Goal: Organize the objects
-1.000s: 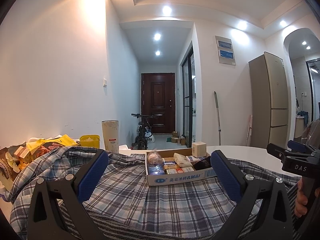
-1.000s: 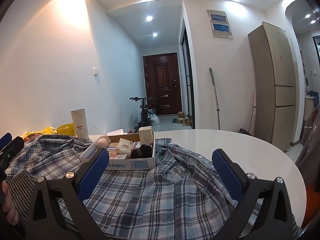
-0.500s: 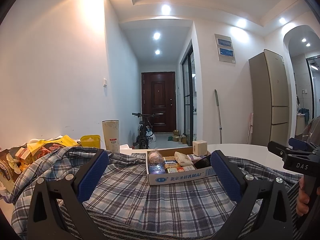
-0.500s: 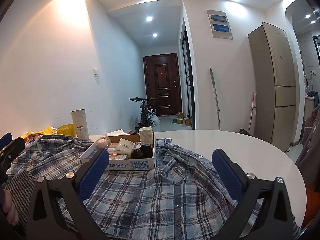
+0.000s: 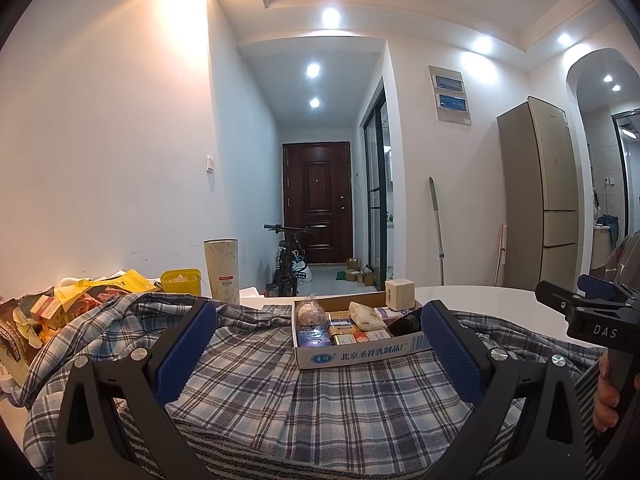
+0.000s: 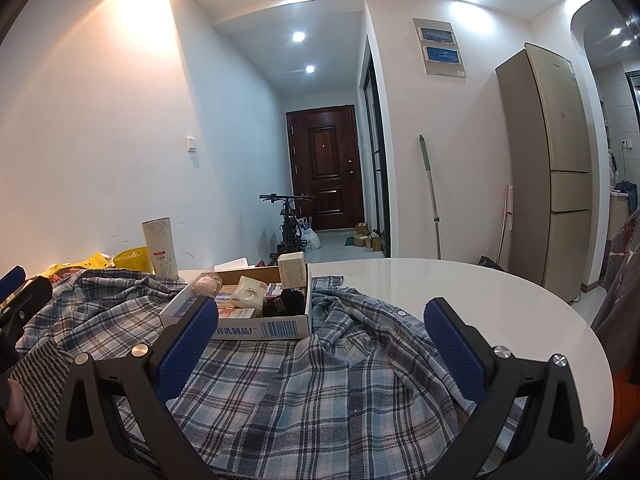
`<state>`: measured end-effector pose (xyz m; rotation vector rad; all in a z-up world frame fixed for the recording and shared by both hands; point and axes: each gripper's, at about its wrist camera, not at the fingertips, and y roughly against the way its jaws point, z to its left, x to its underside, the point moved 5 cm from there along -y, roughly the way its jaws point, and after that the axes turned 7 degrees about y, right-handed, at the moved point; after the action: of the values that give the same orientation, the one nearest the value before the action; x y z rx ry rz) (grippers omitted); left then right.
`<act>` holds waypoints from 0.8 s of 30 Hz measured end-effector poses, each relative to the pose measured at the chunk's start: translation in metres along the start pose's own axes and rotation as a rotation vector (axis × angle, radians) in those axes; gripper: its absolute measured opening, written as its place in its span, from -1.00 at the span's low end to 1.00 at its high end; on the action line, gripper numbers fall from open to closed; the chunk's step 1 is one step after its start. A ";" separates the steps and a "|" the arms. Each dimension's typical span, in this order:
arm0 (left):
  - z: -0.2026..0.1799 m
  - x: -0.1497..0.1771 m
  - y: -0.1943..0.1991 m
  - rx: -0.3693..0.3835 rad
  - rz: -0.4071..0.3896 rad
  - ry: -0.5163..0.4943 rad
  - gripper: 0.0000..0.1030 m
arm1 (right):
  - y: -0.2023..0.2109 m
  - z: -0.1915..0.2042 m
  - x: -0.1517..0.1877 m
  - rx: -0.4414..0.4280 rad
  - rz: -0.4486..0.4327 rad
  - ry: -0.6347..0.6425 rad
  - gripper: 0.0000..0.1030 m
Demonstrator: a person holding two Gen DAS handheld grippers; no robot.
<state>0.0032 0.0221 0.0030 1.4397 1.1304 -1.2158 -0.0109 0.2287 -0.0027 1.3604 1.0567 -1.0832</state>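
Shirt (image 5: 280, 392), plaid, lies rumpled across the near half of a white round table (image 6: 460, 292), w/ a striped cloth (image 5: 224, 440) under its near edge. Carton (image 5: 356, 344) packed w/ small boxes and packets sits on the shirt's far side, a wooden box (image 5: 400, 295) standing at its far right corner. Beyond the shirt's far left: tall tube (image 5: 222, 270), yellow tub (image 5: 181, 280), heap of snack packets (image 5: 48, 316). Left gripper (image 5: 318, 338) and right gripper (image 6: 320, 332) both hover just above the shirt, jaws spread wide, nothing held; a hand (image 5: 608, 396) grips the right tool's handle. Step in hand looks like the approach, no grasp yet made. Next move prob. calls for either lifting the carton clear of the shirt or pinching the fabric's edges to pull it flat for folding; which comes first can't be told. Fabric is loose and bunched, so a deep bite on a single layer seems needed.
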 end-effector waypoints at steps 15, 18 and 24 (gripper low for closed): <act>0.000 0.000 0.000 0.000 0.001 0.000 1.00 | -0.001 0.001 0.003 -0.002 0.010 0.001 1.00; 0.000 0.002 -0.002 0.000 0.005 -0.001 1.00 | -0.001 0.001 0.003 -0.002 0.012 0.001 1.00; 0.000 0.002 -0.002 0.000 0.004 -0.001 1.00 | 0.000 0.001 0.003 -0.002 0.013 0.001 1.00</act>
<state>0.0013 0.0225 0.0009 1.4402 1.1264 -1.2136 -0.0108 0.2274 -0.0055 1.3639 1.0484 -1.0718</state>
